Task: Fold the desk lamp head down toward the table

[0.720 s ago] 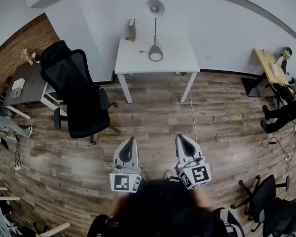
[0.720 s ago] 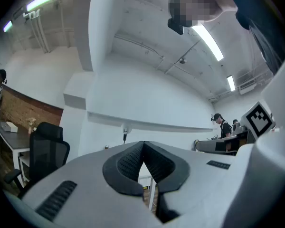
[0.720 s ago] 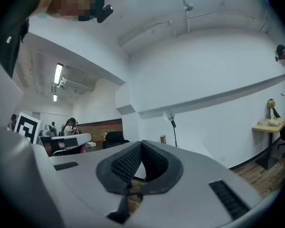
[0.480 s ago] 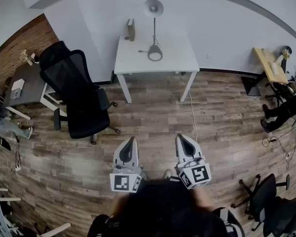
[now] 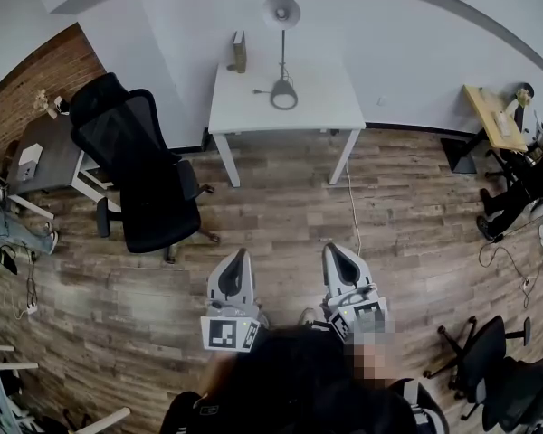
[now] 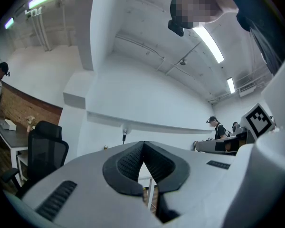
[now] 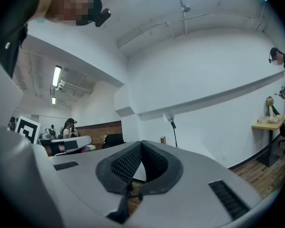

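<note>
Head view: left hand-held gripper and right hand-held gripper were held closed, empty, far from the desk lamp, approach judged pending.

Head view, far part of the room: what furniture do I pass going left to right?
Dark desk → black chair → white table, with the lamp on it → wooden desk.
</note>
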A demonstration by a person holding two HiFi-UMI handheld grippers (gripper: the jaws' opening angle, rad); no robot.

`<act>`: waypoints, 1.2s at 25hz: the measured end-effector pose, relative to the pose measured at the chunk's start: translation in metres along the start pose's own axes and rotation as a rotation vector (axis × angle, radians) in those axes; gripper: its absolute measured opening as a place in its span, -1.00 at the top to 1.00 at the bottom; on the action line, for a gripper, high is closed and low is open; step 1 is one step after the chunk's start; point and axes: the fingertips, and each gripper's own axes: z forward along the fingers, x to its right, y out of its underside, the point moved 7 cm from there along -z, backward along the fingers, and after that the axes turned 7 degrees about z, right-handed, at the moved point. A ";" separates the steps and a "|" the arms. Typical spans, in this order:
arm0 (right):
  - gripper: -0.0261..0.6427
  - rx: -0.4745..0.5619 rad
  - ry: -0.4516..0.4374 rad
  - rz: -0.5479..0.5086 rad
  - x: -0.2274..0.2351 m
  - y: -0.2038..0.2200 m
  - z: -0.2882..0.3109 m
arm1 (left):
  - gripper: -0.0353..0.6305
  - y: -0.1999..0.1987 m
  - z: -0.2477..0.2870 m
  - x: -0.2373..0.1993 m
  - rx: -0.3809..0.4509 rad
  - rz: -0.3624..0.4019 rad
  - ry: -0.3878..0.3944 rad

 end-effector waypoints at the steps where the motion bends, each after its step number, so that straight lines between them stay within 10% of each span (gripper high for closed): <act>1: 0.91 0.001 0.002 -0.001 -0.002 0.001 0.000 | 0.82 0.000 -0.001 -0.002 -0.001 0.001 0.002; 18: 0.91 -0.024 0.048 -0.018 -0.065 0.031 0.032 | 0.82 0.012 -0.023 -0.067 -0.020 -0.019 0.069; 30: 0.91 -0.037 0.055 0.001 -0.022 0.039 0.097 | 0.82 0.034 0.043 -0.092 -0.007 -0.087 0.048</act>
